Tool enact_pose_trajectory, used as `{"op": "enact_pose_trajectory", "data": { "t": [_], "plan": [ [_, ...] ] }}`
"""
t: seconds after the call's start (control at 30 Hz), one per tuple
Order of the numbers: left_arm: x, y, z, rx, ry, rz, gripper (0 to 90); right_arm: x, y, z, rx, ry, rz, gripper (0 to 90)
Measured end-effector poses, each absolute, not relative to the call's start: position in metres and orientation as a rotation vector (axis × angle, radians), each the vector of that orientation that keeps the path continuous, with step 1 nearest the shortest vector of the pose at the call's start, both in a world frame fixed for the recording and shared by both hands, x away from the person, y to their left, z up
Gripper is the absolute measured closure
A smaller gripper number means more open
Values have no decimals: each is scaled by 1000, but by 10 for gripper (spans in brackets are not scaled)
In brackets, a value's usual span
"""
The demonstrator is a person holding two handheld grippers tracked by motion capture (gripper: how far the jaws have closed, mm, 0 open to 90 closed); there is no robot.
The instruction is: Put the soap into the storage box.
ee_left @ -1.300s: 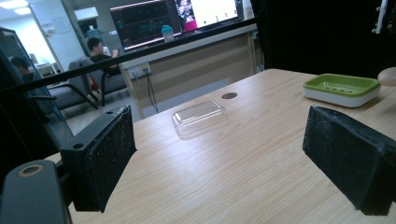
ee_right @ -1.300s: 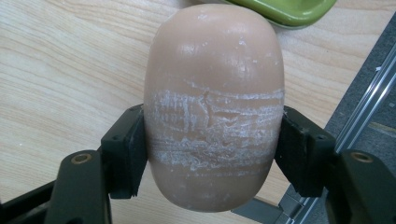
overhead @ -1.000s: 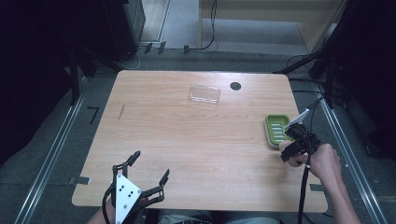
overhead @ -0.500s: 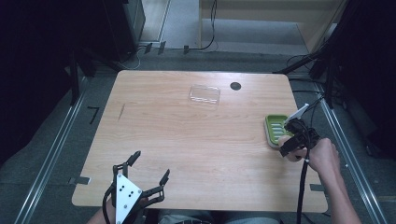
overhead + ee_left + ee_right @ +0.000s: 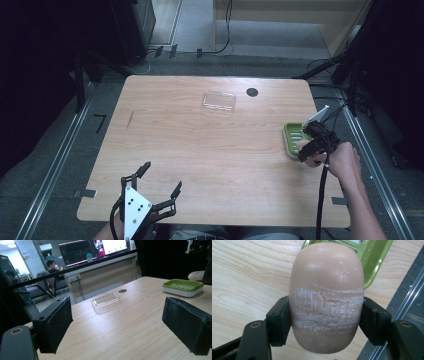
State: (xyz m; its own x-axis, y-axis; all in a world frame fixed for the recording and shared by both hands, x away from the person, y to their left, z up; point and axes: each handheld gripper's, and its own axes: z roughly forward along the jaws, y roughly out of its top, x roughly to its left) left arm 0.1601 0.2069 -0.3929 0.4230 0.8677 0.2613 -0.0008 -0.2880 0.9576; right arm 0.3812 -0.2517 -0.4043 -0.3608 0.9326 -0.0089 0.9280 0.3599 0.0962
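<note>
Right gripper view looks straight down on a beige bar of soap (image 5: 326, 296), oval and scuffed with whitish scratch marks across its middle. The right gripper (image 5: 325, 321) has its jaws clamped on the bar's two long sides, with the black pads pressed flat against it. Behind the bar lies a corner of the green soap dish (image 5: 374, 258), and the bar's far end overlaps the dish's rim in this view; whether it touches the dish is hard to say from here.

From the high view, the right gripper (image 5: 311, 148) sits at the right edge of the bench (image 5: 210, 150), just at the near side of the soap dish (image 5: 292, 137), with the person's right hand (image 5: 345, 160) behind it.

The left gripper (image 5: 159, 189) rests near the front left corner of the bench, its jaws wide apart and nothing between them. A clear plastic lid (image 5: 219, 101) lies toward the far side of the bench, well apart from both grippers, with a small dark round hole (image 5: 252, 92) just beside it.
</note>
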Motion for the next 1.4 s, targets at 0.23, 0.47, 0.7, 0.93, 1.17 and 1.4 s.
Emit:
{"op": "enact_pose_trajectory", "data": {
  "t": [0.23,0.47,0.7,0.93,1.17,1.4],
  "plan": [
    [160,207,-393,1635,773,1041,99,388,-249,-402,1739,2538,120,336],
    [160,207,-393,1636,773,1041,99,395,-245,-400,1741,2532,130,336],
    [160,207,-393,1636,773,1041,99,404,-244,-401,1746,2532,139,336],
    [160,207,-393,1635,773,1041,99,412,-245,-402,1767,2521,157,336],
    [160,207,-393,1634,773,1040,99,419,-246,-402,1790,2512,165,336],
    [160,207,-393,1635,773,1041,99,425,-244,-401,1793,2500,169,336]
  ]
}}
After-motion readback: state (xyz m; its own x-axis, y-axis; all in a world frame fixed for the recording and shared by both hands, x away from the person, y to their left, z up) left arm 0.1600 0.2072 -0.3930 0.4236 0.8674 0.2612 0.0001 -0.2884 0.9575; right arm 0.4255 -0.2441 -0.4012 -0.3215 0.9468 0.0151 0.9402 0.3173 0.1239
